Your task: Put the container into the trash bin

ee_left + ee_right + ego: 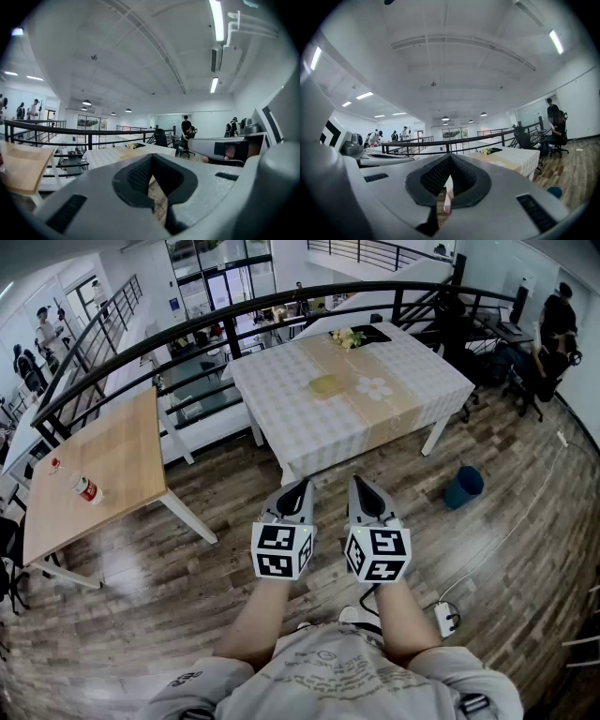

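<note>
A flat yellowish container (326, 385) lies near the middle of the white checked table (281, 418) ahead of me. A blue trash bin (463, 487) stands on the wood floor to the right of that table; its rim also shows low in the right gripper view as the blue bin (554, 191). My left gripper (298, 486) and right gripper (364, 486) are held side by side at chest height, pointing at the table and well short of it. Both have their jaws closed to a point with nothing between them. The left gripper (152, 159) and the right gripper (450, 161) each show only a thin slit.
A wooden table (94, 465) with a bottle (86, 487) stands at the left. A black railing (187, 324) curves behind both tables. On the checked table are a flower-shaped mat (374, 387) and a bouquet (348, 337). A power strip (446, 618) and cable lie near my feet. People sit at far right.
</note>
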A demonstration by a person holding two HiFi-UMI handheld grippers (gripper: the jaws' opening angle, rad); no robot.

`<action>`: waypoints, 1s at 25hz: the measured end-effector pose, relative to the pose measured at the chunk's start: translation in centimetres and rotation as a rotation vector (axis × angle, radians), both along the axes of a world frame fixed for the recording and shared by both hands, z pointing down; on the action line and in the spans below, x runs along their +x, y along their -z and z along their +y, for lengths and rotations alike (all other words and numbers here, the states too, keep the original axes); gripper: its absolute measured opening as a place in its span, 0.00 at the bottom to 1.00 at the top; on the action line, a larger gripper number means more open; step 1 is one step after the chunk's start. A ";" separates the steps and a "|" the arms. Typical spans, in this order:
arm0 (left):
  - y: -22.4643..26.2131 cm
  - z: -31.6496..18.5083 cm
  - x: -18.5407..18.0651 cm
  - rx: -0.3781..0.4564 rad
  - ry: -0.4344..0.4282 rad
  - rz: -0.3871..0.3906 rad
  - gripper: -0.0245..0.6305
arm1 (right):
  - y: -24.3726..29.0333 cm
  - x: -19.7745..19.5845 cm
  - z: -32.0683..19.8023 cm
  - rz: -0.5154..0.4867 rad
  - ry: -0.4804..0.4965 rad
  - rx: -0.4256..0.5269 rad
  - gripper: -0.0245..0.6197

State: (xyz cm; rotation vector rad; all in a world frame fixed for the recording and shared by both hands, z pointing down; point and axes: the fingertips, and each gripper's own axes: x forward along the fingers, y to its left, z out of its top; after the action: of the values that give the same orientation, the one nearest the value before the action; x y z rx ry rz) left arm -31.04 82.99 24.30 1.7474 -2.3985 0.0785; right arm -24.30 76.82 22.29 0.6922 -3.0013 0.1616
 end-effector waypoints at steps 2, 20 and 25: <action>-0.4 0.1 -0.2 0.002 0.001 0.017 0.04 | -0.1 0.0 0.0 -0.001 -0.005 0.005 0.04; 0.6 -7.2 1.8 0.008 0.030 -0.002 0.04 | 0.4 2.4 -7.0 -0.069 0.031 -0.047 0.04; 0.6 -10.0 3.5 0.027 0.030 0.000 0.04 | 0.2 3.8 -9.7 -0.068 0.062 -0.050 0.04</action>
State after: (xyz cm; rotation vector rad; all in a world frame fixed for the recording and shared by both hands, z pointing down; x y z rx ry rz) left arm -27.50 72.96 23.70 1.7229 -2.4363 0.0424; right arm -20.51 67.09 22.11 0.6010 -3.0673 0.2608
